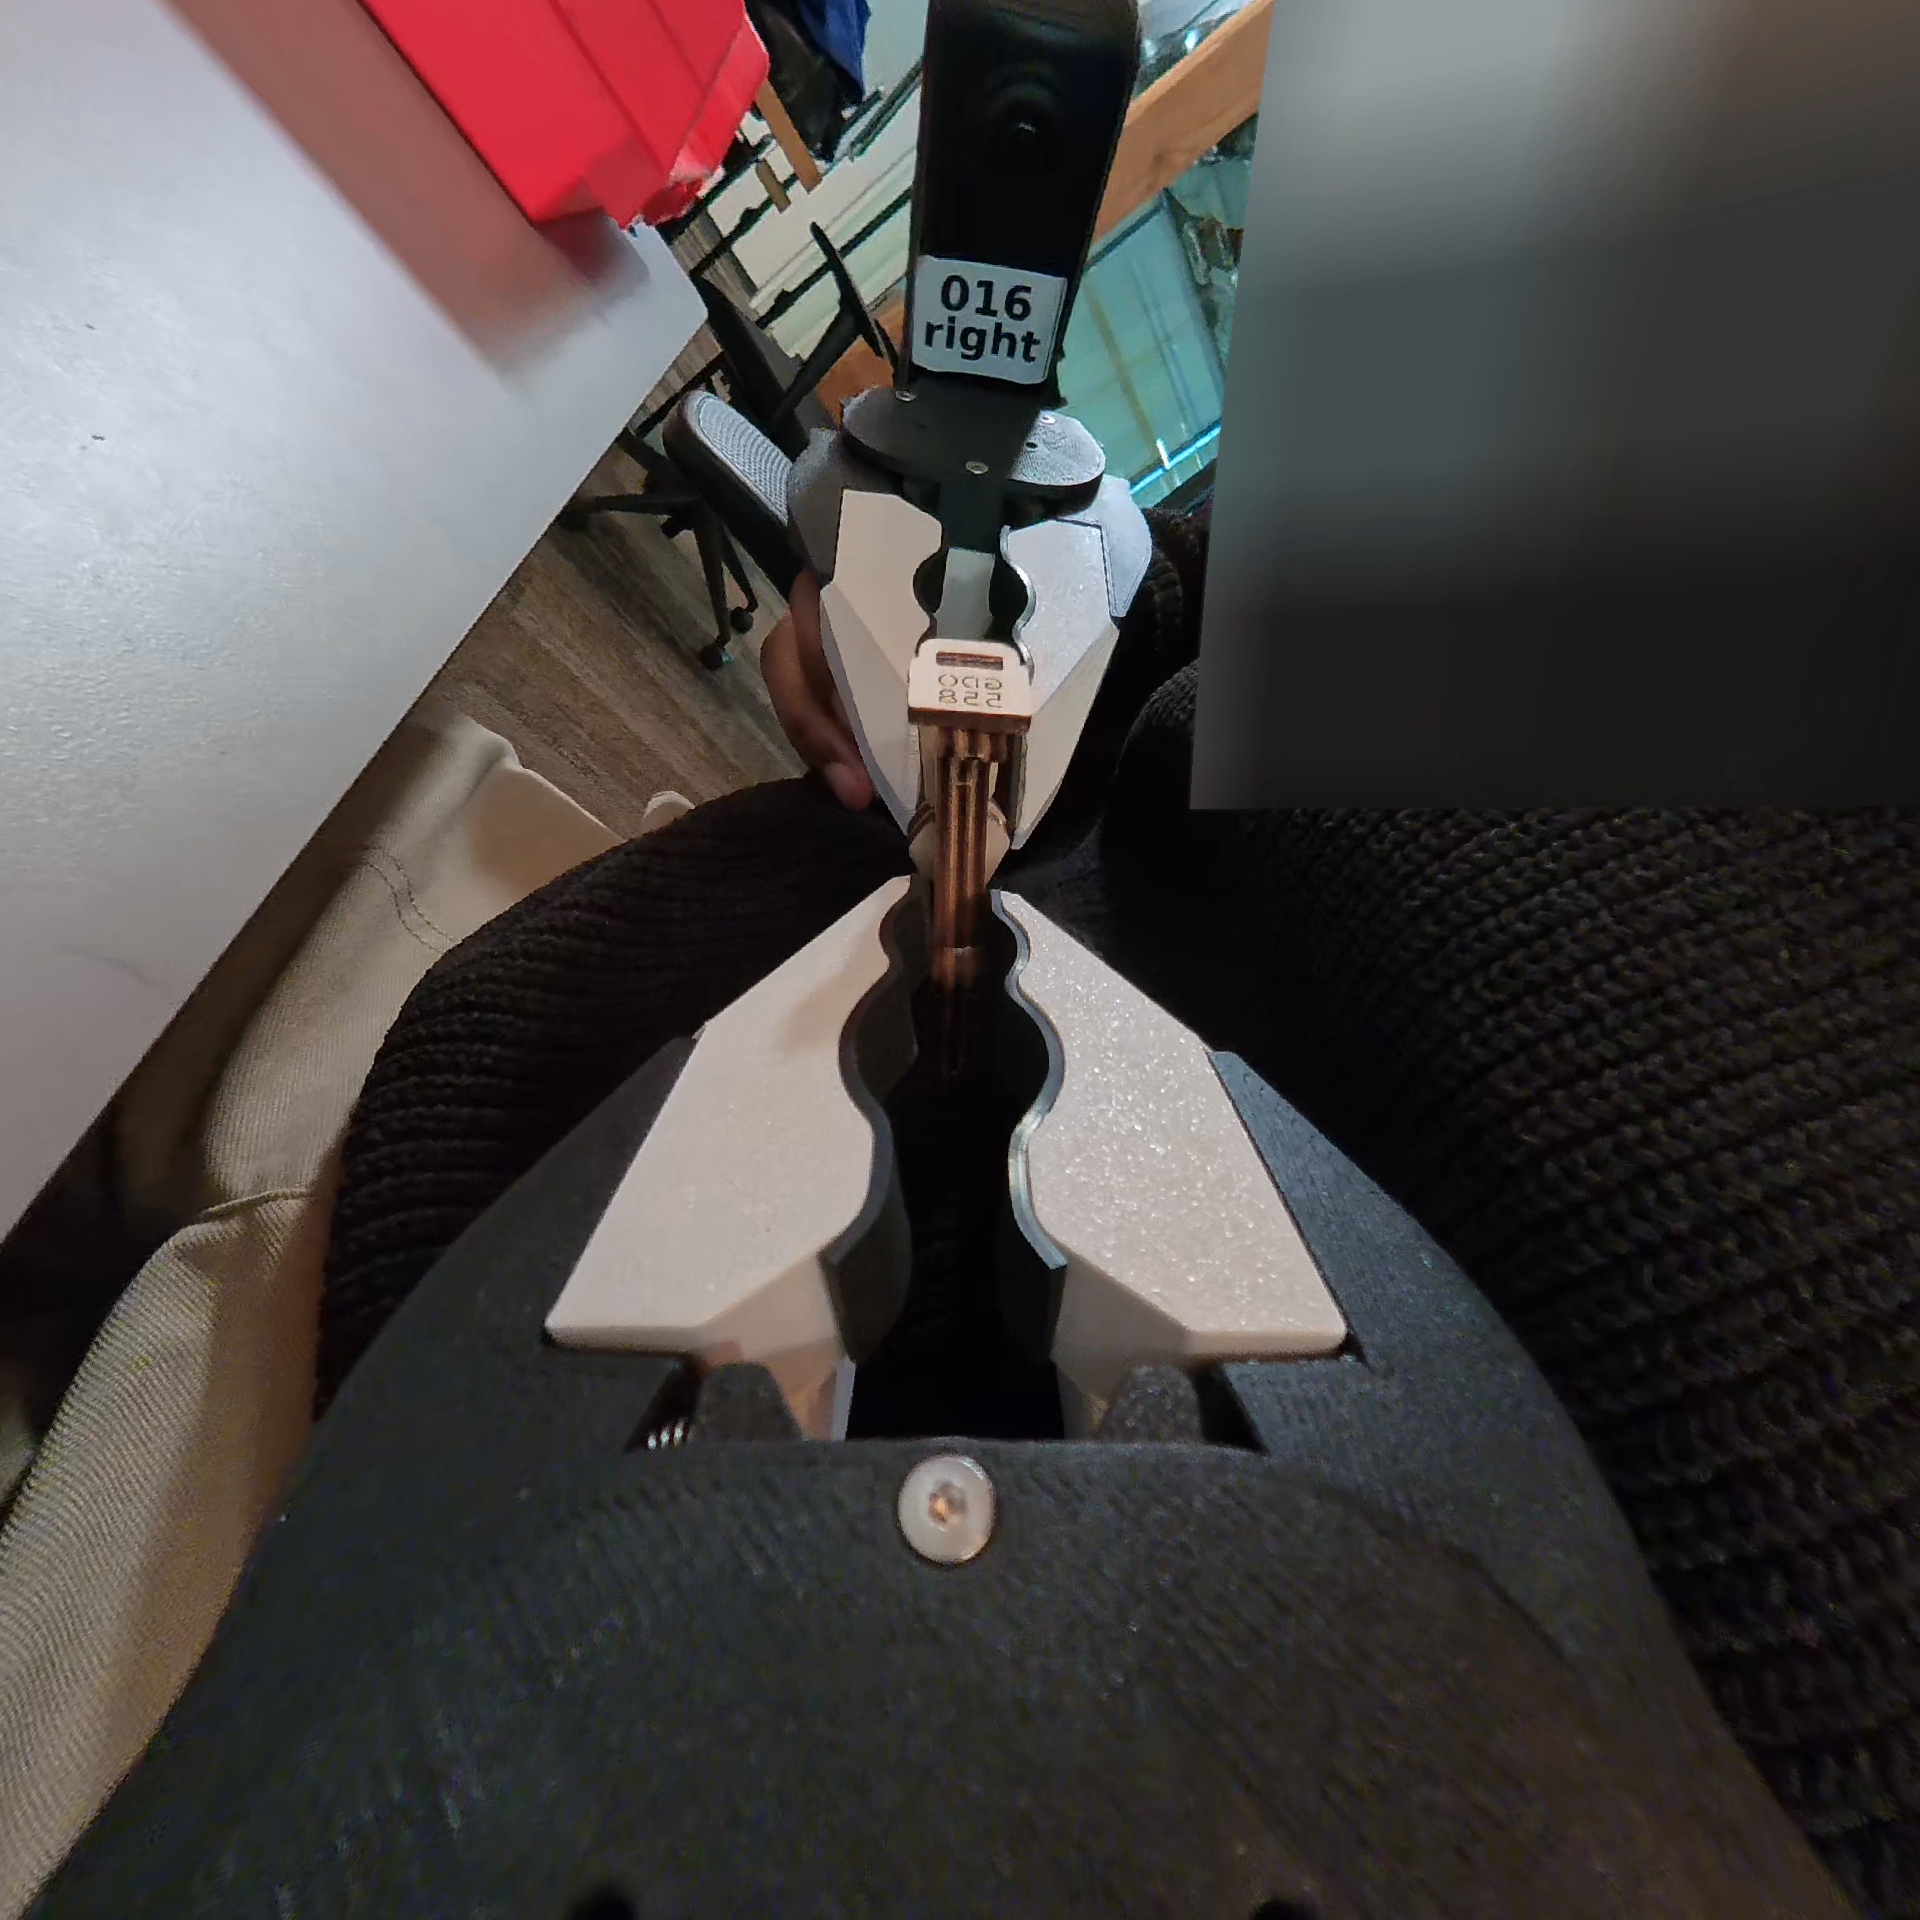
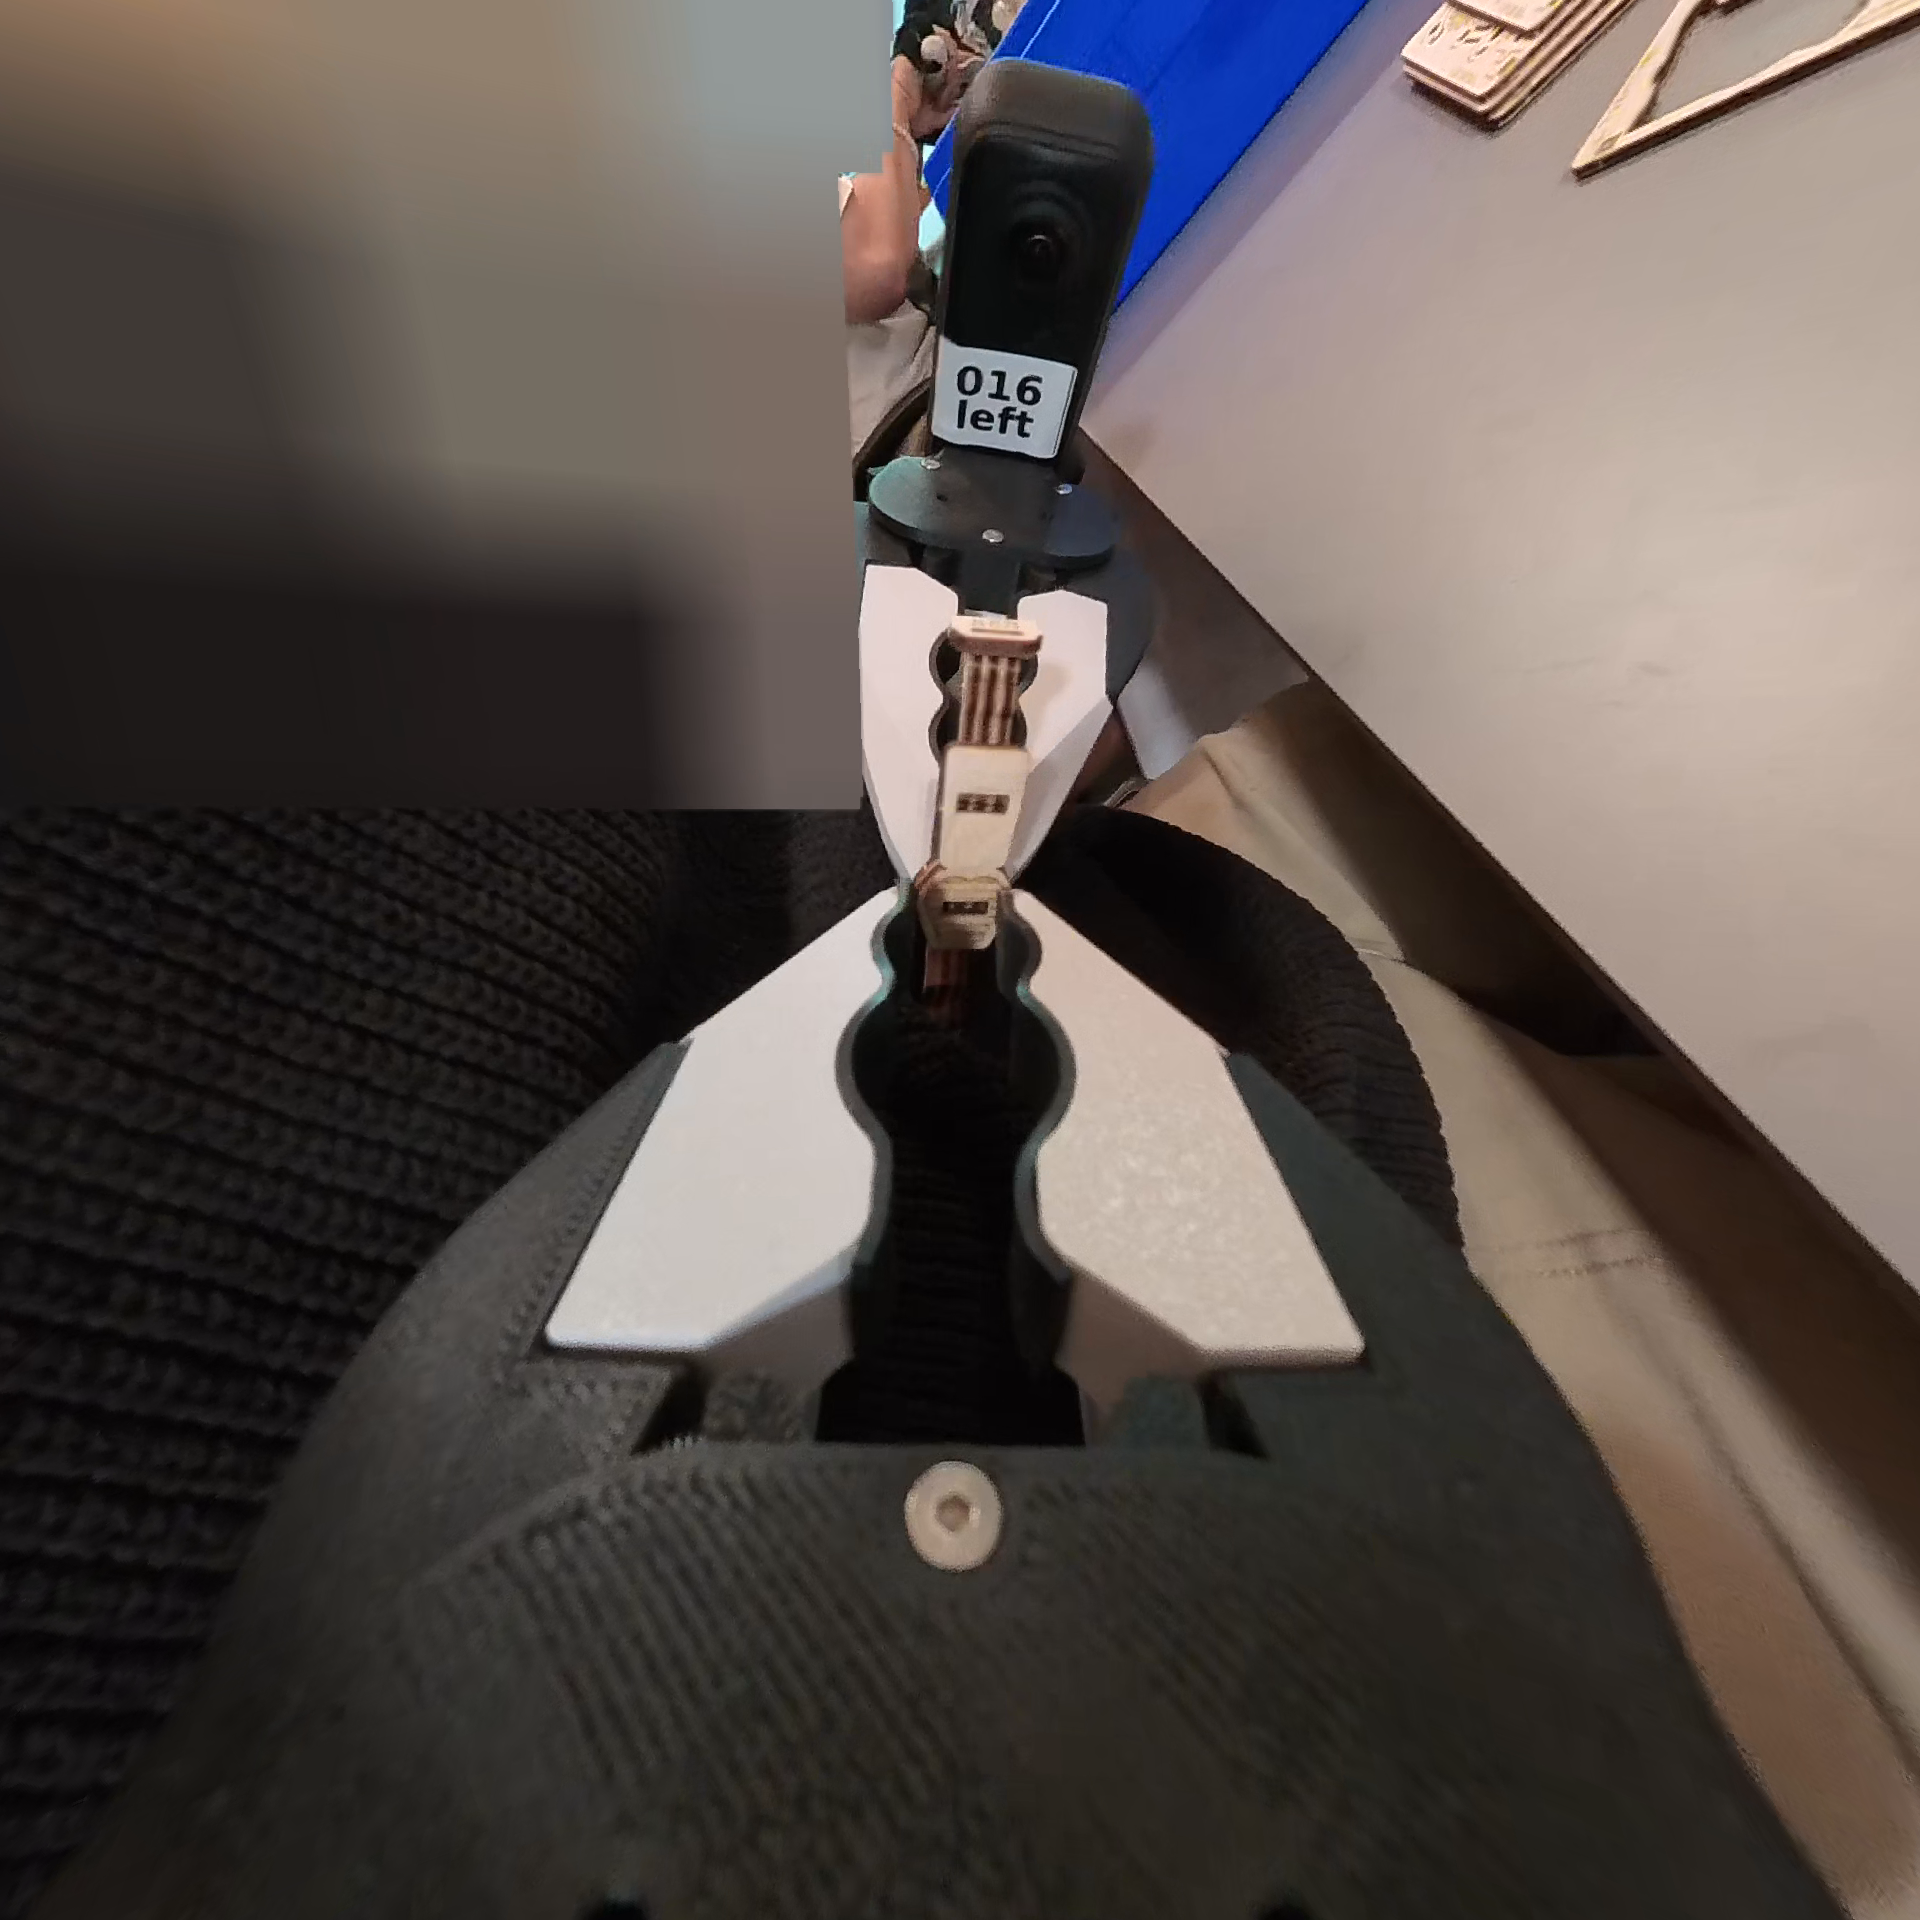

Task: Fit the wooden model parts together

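Table: grey, edge beside person's lap.
Sweater: black knit, under both grippers.
Left gripper: tips nearly together, clamped on one end of wooden model.
Right gripper: facing left one tip to tip, tips nearly together, clamped on other end.
Wooden model: slim layered piece, held in air between grippers, over lap.
Wooden sheets: on table, well apart.

Each wrist camera sits close behind its own white fingers and looks along them, straight at the opposite gripper, so the two views face each other tip to tip. Both share the wooden model part between the tips, the black knitted sleeves and the grey table edge
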The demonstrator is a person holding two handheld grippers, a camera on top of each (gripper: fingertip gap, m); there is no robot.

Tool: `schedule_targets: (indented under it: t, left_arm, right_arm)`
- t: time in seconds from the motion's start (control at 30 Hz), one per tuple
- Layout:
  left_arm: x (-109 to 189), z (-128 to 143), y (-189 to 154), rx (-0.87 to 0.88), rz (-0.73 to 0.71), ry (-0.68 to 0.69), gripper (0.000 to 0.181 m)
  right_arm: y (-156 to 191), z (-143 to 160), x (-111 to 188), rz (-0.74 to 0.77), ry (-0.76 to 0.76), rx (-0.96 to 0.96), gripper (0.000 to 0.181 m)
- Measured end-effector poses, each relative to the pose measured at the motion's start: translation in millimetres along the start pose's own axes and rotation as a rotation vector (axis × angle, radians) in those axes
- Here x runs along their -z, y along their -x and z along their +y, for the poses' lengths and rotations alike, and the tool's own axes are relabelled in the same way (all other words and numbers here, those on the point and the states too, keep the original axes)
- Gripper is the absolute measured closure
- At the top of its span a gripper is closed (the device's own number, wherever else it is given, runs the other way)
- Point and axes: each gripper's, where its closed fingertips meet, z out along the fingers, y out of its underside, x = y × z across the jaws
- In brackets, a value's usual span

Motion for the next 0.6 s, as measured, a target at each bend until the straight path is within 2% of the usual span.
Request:
schedule_targets:
  t: [0.23, 0.4, 0.5, 0.6]
  left_arm:
    - [0.9, -3.1, 1.9, 0.031, 0.011, -0.026, 0.175]
    - [-0.7, -3.1, 1.7, 0.038, 0.023, -0.016, 0.175]
    - [-1.2, -3.3, 0.4, 0.038, 0.031, -0.015, 0.175]
    - [-0.8, -4.3, -0.9, 0.047, 0.046, -0.018, 0.174]
  right_arm:
    - [-2.4, -2.5, -0.3, 0.008, -0.003, 0.006, 0.167]
    - [-1.1, -2.1, 2.3, -0.067, 0.001, -0.019, 0.166]
    - [3.1, -3.0, 4.5, -0.161, 0.009, -0.036, 0.161]
    - [1.6, -4.6, 4.5, -0.198, 0.034, -0.064, 0.168]
